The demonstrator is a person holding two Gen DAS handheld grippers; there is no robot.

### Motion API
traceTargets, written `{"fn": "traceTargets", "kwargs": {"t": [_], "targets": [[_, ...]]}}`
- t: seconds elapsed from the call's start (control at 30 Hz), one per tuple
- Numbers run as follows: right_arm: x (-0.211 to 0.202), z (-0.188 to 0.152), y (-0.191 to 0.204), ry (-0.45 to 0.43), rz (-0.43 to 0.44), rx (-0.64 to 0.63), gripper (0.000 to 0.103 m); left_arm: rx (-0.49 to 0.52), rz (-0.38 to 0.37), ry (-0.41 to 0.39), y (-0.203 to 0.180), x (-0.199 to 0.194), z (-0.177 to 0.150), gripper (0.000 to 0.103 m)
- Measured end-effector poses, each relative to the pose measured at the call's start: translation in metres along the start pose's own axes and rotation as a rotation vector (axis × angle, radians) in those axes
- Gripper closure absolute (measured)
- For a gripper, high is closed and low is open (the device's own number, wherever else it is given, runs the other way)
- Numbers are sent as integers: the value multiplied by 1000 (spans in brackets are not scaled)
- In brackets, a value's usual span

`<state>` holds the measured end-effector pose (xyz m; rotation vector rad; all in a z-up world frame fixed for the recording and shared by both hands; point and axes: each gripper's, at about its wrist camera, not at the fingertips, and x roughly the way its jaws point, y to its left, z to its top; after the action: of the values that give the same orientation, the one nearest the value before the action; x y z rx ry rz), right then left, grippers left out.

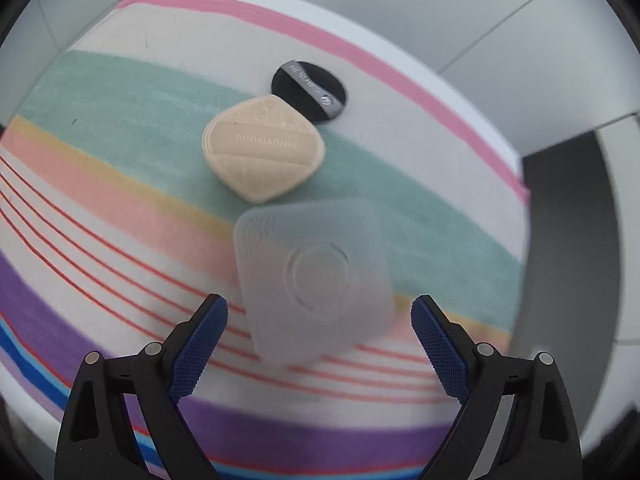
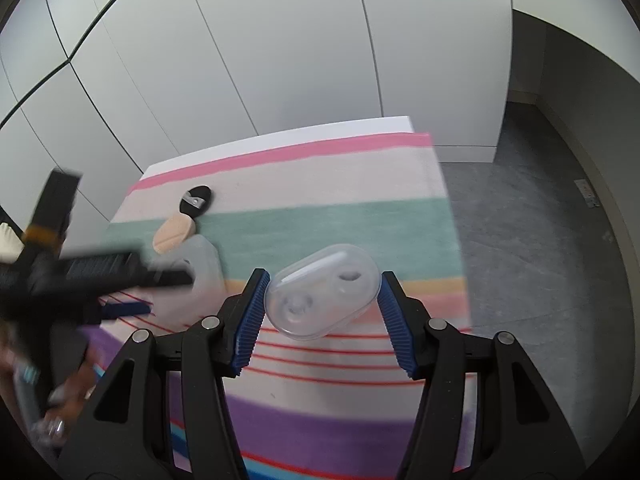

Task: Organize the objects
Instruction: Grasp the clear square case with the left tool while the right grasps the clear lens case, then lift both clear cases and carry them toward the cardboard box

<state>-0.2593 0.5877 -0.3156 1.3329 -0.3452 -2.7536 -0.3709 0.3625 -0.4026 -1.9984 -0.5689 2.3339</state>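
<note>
1. Where the right gripper (image 2: pixel 322 286) points, a clear, glossy oval plastic case (image 2: pixel 323 291) with moulded round hollows sits between its ribbed blue pads (image 2: pixel 252 322); both pads meet its ends, so the jaws are clamped on it at a middling width. It hangs above the red pinstripes of the cloth.

2. Below the left gripper (image 1: pixel 319 314), a frosted, translucent square container (image 1: pixel 314 280) with rounded corners lies flat on the striped tablecloth (image 1: pixel 100 184). Its top carries a raised ring in the middle and a patch of fine dots at one corner. It lies ahead of the textured blue pads (image 1: pixel 200 350), which stand wide apart and touch nothing.

3. Just beyond that container lies a beige powder puff (image 1: pixel 262 148), a soft cushion shaped like a rounded diamond, with quilted stitching and embossed lettering. Touching its far right edge is a round black puff (image 1: pixel 308 90) crossed by a grey satin band with printed letters.

4. In the right wrist view these three pieces sit in a row at the left of the table, with the left gripper's black frame blurred above the container.

5. Woven and matte, the cloth runs in bands: pink farthest, then cream, teal, yellow, peach, thin red lines, purple and blue nearest.

6. Beyond the table stand smooth pale cabinet panels (image 2: pixel 280 48); grey speckled floor (image 2: pixel 532 232) lies to the right.
</note>
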Motion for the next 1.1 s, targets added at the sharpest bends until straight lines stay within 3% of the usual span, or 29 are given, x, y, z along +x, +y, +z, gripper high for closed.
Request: {"fn": "traceTargets", "kwargs": {"t": [0.07, 0.17, 0.2, 0.23, 0.47, 0.6, 0.7, 0.9, 1.1], "targets": [[-4, -1, -1, 12, -1, -14, 45, -23, 35, 28, -4, 12, 4, 7], [-9, -3, 2, 24, 6, -40, 45, 39, 104, 7, -24, 20, 6, 0], [-11, -3, 4, 24, 6, -47, 45, 61, 139, -4, -29, 20, 5, 4], [-12, -3, 6, 26, 7, -51, 45, 76, 170, -17, -32, 18, 3, 17], [-22, -7, 21, 63, -9, -52, 45, 238, 254, -72, -37, -4, -15, 18], [-33, -6, 31, 82, -22, -36, 45, 294, 261, -143, -29, -47, -21, 18], [-43, 1, 49, 72, -90, -52, 45, 308, 258, -198, -11, -87, -23, 18], [-81, 29, 110, 16, -100, -92, 45, 330, 287, -243, 19, -163, -15, 18], [-139, 53, 163, -40, -158, -134, 45, 371, 256, -338, 32, -252, -22, 18]]}}
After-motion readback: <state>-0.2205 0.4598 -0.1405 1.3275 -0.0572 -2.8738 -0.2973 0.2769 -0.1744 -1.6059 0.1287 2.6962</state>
